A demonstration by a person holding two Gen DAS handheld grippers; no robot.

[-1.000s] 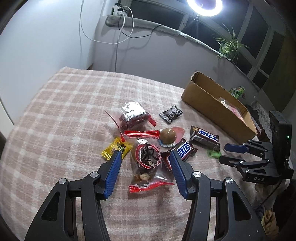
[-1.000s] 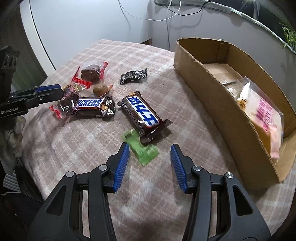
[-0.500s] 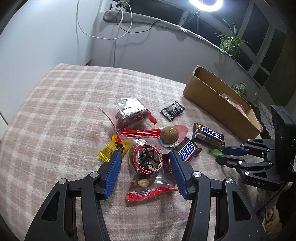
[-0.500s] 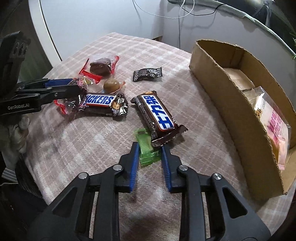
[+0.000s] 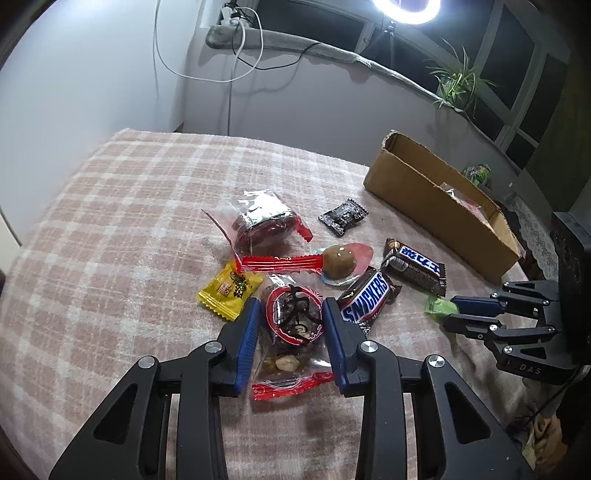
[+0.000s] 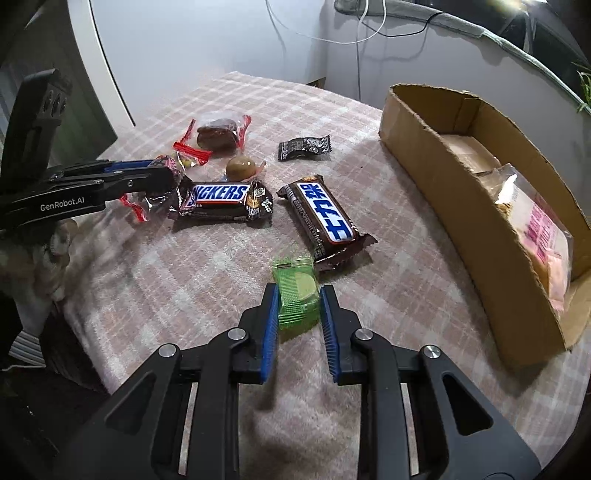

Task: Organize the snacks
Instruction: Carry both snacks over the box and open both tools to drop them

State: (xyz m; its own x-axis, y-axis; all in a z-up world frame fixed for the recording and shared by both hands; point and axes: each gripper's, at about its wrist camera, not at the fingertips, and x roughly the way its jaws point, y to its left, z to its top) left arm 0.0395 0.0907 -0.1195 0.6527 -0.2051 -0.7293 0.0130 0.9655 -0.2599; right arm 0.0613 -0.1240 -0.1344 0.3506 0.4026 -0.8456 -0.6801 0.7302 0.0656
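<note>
Dim room, ring light (image 5: 406, 5) up top; pink plaid cloth (image 5: 110, 229) covers the desk. Snacks lie clustered toward the desk's near edge. Left to right: yellow candy (image 5: 231, 290), then the clear red-sealed nut packet (image 5: 291, 332) between my left claw (image 5: 290, 317) pads. Left jaws have just been closing and the blue pads now press both sides of the packet, which lies on the cloth. Behind it, a red-trimmed packet with dark filling (image 5: 260, 227) and a round brown candy (image 5: 338, 260). Next, the Snickers bar (image 5: 364, 301), touching the nut packet's right side. A small black sachet (image 5: 343, 216) sits further back. Then the brown-and-blue bar (image 6: 323, 218). Just beside its near end, the green candy (image 6: 297, 295), clamped in my right claw (image 6: 297, 301); those jaws have also just been closing. Cardboard box (image 6: 476, 229) at the right edge, pink-printed packets (image 6: 543, 236) inside.
</note>
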